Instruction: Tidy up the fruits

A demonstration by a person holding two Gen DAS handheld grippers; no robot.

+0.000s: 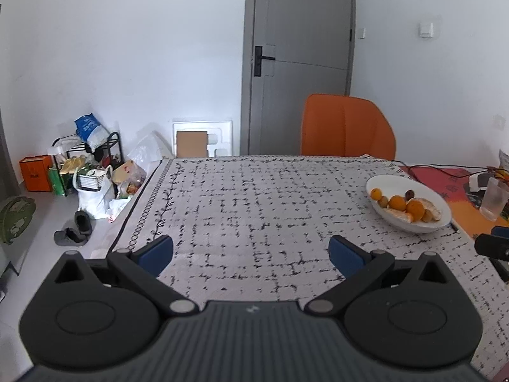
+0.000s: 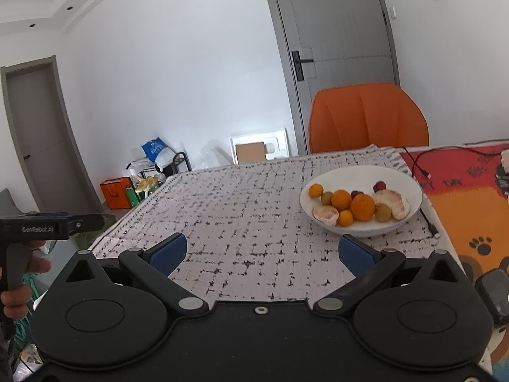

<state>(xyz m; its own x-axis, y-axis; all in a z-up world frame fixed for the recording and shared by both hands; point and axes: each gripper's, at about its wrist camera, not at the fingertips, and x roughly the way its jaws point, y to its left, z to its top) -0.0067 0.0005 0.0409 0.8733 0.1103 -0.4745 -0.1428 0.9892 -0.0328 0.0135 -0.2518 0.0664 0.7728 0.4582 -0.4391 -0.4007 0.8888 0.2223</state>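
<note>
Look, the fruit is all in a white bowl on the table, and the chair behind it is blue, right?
Not quite. The fruit is in the white bowl on the table, but the chair behind it is orange, not blue. The right wrist view shows it plainly.

Both grippers' jaws wide apart, empty.

Your left wrist view: low over the patterned tablecloth, facing the grey door; fruit bowl far right of its fingers. Your right wrist view: same heading, nearer that bowl. Shared: cloth, bowl, door, orange chair.
</note>
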